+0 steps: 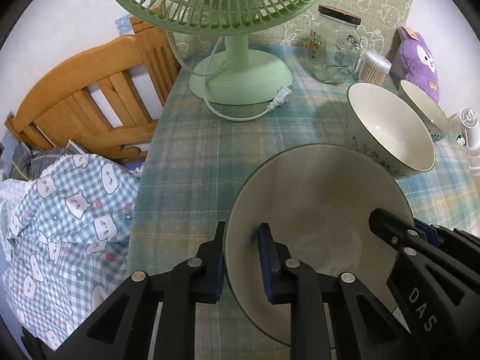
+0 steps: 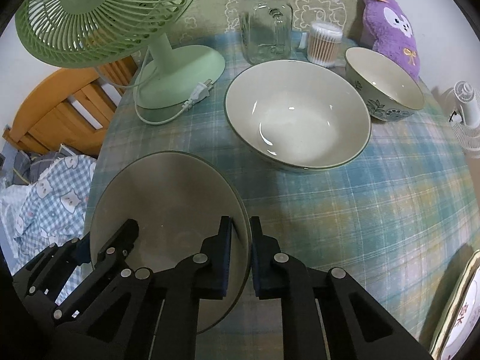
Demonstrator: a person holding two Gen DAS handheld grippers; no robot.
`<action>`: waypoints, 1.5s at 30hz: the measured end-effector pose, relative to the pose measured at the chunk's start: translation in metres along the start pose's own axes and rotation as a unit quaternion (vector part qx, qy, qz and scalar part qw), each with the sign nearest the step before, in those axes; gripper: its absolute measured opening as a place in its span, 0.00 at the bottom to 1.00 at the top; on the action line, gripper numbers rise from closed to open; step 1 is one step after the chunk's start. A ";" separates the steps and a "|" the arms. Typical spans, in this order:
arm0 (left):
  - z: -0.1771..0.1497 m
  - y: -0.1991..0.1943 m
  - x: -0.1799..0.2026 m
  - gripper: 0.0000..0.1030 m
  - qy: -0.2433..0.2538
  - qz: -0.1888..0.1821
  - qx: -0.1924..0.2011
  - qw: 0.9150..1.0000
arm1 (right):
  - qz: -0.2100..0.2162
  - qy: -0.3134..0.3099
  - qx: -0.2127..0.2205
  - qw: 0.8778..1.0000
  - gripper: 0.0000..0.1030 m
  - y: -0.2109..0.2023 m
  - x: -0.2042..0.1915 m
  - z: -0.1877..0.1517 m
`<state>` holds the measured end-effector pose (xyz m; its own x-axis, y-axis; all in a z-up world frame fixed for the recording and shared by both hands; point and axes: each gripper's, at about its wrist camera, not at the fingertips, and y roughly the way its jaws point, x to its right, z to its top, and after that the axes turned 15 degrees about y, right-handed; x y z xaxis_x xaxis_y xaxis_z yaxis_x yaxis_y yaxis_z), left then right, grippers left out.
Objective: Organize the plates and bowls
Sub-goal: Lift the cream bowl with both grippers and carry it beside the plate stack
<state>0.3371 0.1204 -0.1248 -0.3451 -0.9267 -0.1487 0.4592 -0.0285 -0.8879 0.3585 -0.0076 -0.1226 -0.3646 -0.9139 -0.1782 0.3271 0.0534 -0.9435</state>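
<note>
A cream plate with a dark green rim is held near the table's front edge. My left gripper is shut on the plate's left rim. My right gripper is shut on its right rim and also shows in the left wrist view. The left gripper shows in the right wrist view. A large cream bowl stands mid-table. A smaller floral bowl stands behind it at the right.
A green fan with loose cord and plug stands at the left back. A glass jar, cotton swabs and a purple plush line the back. A patterned plate's edge shows at the right front. A wooden chair and bedding lie left.
</note>
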 end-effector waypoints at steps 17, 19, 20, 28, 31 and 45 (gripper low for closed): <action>-0.025 -0.045 0.035 0.16 0.003 -0.019 0.005 1.000 | -0.007 -0.004 -0.001 1.000 0.14 -0.044 0.033 -0.027; -0.030 -0.052 0.043 0.16 0.002 -0.020 0.004 1.000 | -0.008 -0.004 -0.001 1.000 0.14 -0.052 0.043 -0.033; -0.033 -0.056 0.049 0.16 0.002 -0.021 0.004 1.000 | -0.007 -0.004 -0.001 1.000 0.14 -0.055 0.047 -0.035; -0.054 -0.081 0.096 0.16 0.004 -0.021 0.010 1.000 | -0.006 -0.003 0.005 1.000 0.14 -0.085 0.096 -0.058; -0.060 -0.088 0.114 0.16 0.003 -0.021 0.012 1.000 | -0.004 0.000 0.006 1.000 0.14 -0.093 0.116 -0.065; -0.089 -0.094 0.181 0.16 0.003 -0.020 0.007 1.000 | -0.001 0.003 0.007 1.000 0.14 -0.103 0.188 -0.094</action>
<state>0.1590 -0.0117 -0.1071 -0.3679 -0.9226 -0.1161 0.4568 -0.0706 -0.8867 0.1745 -0.1474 -0.0850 -0.3699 -0.9120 -0.1775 0.3379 0.0459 -0.9401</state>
